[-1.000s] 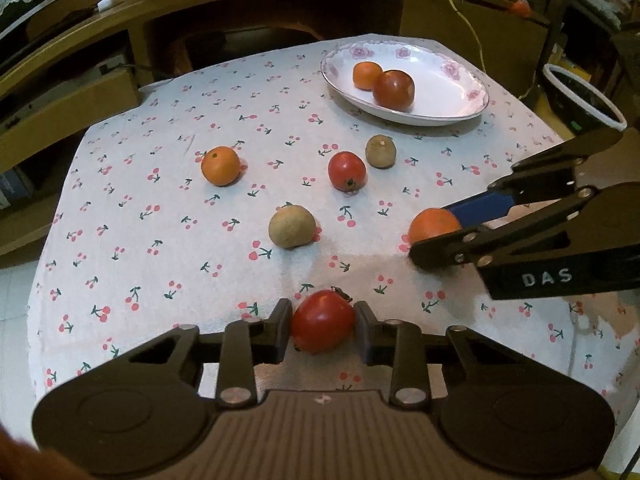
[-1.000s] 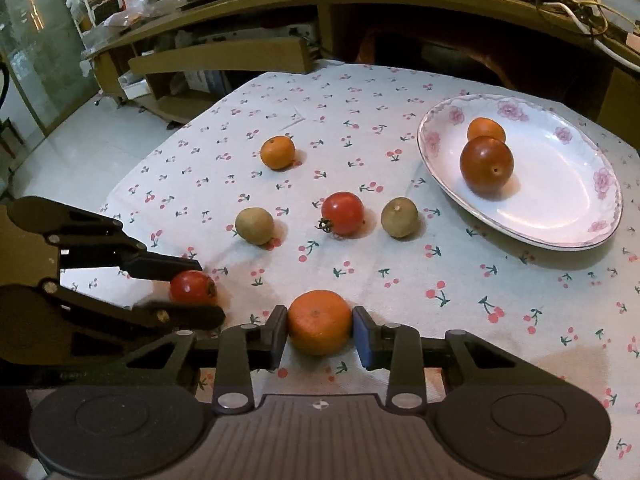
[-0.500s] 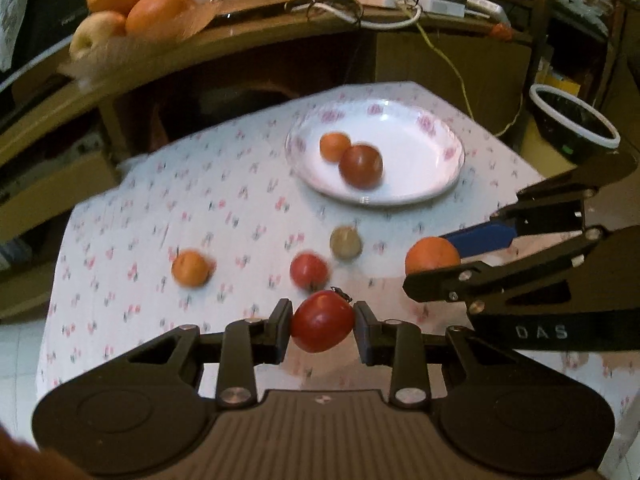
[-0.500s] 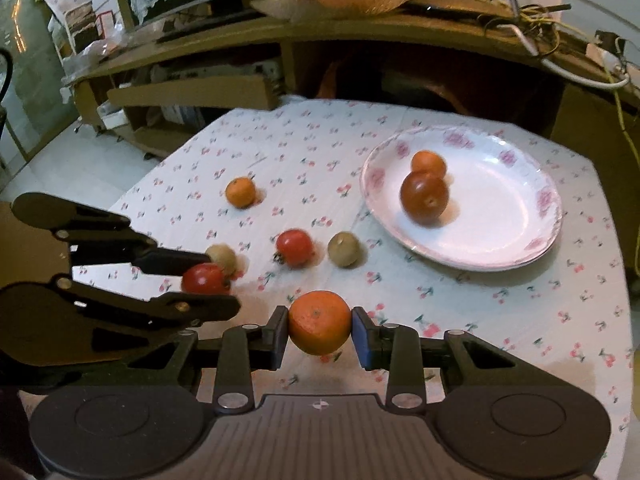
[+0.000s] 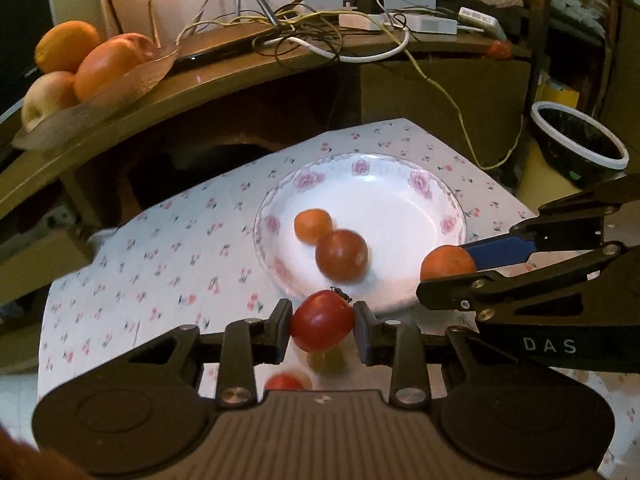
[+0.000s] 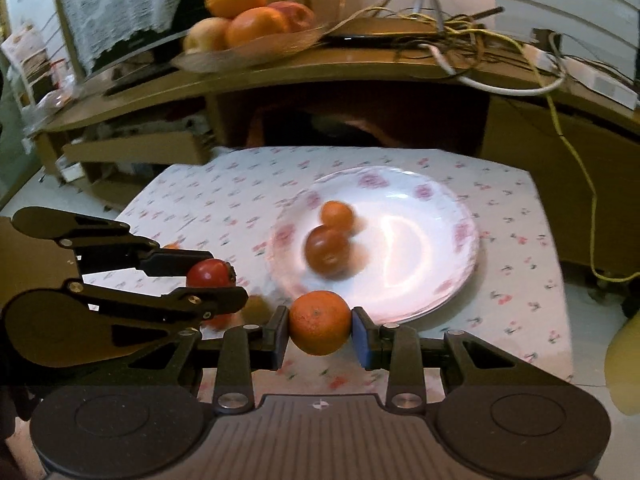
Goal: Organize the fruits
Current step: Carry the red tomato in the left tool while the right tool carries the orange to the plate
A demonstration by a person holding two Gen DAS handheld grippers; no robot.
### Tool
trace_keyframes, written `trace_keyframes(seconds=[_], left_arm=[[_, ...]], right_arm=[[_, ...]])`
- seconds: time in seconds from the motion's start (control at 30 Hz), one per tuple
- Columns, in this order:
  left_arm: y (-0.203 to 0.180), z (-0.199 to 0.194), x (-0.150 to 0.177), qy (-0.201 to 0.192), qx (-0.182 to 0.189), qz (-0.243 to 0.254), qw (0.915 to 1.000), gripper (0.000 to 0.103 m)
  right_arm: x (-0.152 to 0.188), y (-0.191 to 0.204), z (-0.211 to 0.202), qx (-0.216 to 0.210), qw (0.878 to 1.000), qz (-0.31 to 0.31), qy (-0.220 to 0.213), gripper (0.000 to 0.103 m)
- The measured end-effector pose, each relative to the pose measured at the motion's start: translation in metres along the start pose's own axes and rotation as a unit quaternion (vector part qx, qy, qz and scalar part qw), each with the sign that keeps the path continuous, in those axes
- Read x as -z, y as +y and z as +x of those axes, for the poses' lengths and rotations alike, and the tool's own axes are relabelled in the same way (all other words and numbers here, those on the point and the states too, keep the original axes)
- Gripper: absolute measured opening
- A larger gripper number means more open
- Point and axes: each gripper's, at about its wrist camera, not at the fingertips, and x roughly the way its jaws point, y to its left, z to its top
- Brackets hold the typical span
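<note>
Fingers (image 5: 280,330) of the left gripper (image 5: 322,328) press on both sides of a red tomato (image 5: 322,321) and hold it up in the air, above the cloth. Its little dark stem sticks up at the top. Fingers (image 6: 360,338) of the right gripper (image 6: 320,334) squeeze a small orange (image 6: 320,322) the same way, one pad on each side, and it hangs off the cloth too.

Both grippers are side by side, just at the near edge of the white plate (image 5: 400,184). From the left camera, the right gripper comes in from the right side with its orange over the plate's near edge. From the right camera, the left gripper comes in from the left side with its tomato beside the plate.

On the plate lie two fruits that touch each other: a small orange one (image 5: 313,225) farther back and a big dark red tomato (image 5: 341,255) closer. They look a bit blurry. The plate has pink flowers round its rim.

The plate sits on a desk with a white cherry cloth (image 5: 168,248). Under the left gripper you can see a bit of another red fruit (image 5: 285,382) and a blurry yellowish one (image 5: 326,360) on the cloth.

Behind the desk is a brown shelf (image 5: 224,80). On it stands a dish of big fruit (image 5: 80,64) and a tangle of wires (image 5: 304,24). A dark bin with a white rim (image 5: 578,140) stands on the right.
</note>
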Motion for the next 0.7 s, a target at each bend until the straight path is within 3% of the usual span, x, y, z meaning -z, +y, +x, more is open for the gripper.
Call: trace_keyframes(seconds=[0.7], left_arm=[[0.002,0.043,-0.019,0.001,-0.018,0.019,0.9997,0.037]], right_arm=[[-0.017,-0.028,0.047,0.039,0.999,0.010,0.015,0.034]])
